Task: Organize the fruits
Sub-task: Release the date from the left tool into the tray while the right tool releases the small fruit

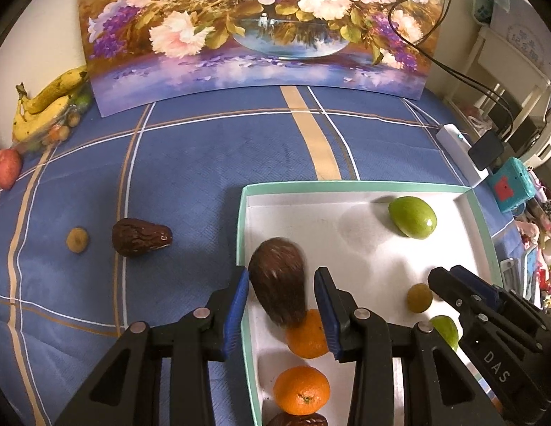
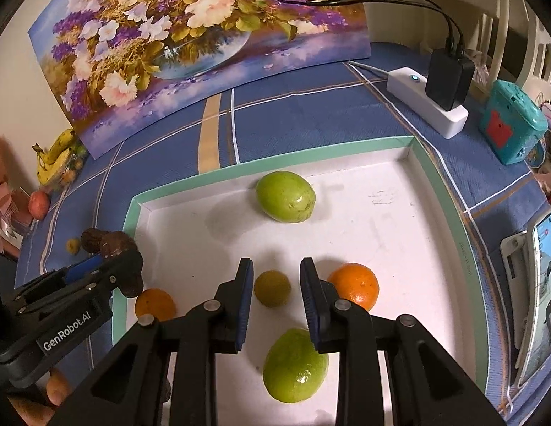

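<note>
Left wrist — box (image 1: 346,186): oranges (image 1: 301,394); left fingers (image 1: 236,301) loose around brown fruit (image 1: 277,280), right fingers (image 1: 449,284) narrow.

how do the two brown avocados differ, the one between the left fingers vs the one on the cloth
The avocado between the left gripper fingers is over the box, blurred, its skin smooth-looking. The avocado on the cloth lies alone on the blue tablecloth, sharp and visibly wrinkled. Both are dark brown and pear-shaped.
</note>
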Tool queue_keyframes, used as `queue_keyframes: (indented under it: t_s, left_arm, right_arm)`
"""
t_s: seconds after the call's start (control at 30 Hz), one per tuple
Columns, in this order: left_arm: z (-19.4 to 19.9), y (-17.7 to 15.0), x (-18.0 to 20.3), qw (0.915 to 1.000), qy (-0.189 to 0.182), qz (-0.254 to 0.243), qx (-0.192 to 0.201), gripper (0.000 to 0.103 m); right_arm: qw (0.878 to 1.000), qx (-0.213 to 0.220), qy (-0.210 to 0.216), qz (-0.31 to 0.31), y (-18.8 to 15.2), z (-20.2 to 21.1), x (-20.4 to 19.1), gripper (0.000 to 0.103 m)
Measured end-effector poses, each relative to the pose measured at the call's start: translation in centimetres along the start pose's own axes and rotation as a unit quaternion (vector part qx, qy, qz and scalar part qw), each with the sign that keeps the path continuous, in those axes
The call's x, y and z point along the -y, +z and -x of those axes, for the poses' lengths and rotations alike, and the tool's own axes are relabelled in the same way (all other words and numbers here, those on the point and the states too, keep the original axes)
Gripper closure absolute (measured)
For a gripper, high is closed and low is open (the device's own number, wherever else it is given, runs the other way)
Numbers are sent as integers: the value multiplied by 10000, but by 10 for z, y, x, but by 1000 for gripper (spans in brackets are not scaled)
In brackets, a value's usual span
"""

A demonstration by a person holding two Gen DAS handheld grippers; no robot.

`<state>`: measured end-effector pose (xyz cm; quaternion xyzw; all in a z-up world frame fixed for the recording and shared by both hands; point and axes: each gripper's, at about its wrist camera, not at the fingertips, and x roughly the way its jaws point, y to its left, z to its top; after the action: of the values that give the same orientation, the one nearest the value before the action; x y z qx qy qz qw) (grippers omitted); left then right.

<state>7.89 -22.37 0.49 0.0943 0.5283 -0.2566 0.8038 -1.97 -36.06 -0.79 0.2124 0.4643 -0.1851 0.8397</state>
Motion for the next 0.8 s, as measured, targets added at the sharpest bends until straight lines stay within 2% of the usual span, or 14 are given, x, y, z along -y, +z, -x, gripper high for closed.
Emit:
queue_keyframes:
  t_s: [0.43,0.63,0.7,0.77,0.8]
  left_arm:
    - [38,7,-13,9997,65,141,203,61]
    - [40,3,-28,9993,126,336,137,61]
    - [37,0,-35,9989,176,422,89,60]
    - [34,-3,-45,9981,250,560,21,53]
    - [33,-4,-49,9977,282,621,0,51]
  right_arm:
    - [9996,238,-100,78,6,27,-6,75]
    - [9996,267,-78,68,7,33,-7,75]
    - [9996,246,-88,67,6,33,-7,75]
    - [9996,232,-109,68,6,33,-8,73]
    - [9997,222,-106,79,6,33,-8,67]
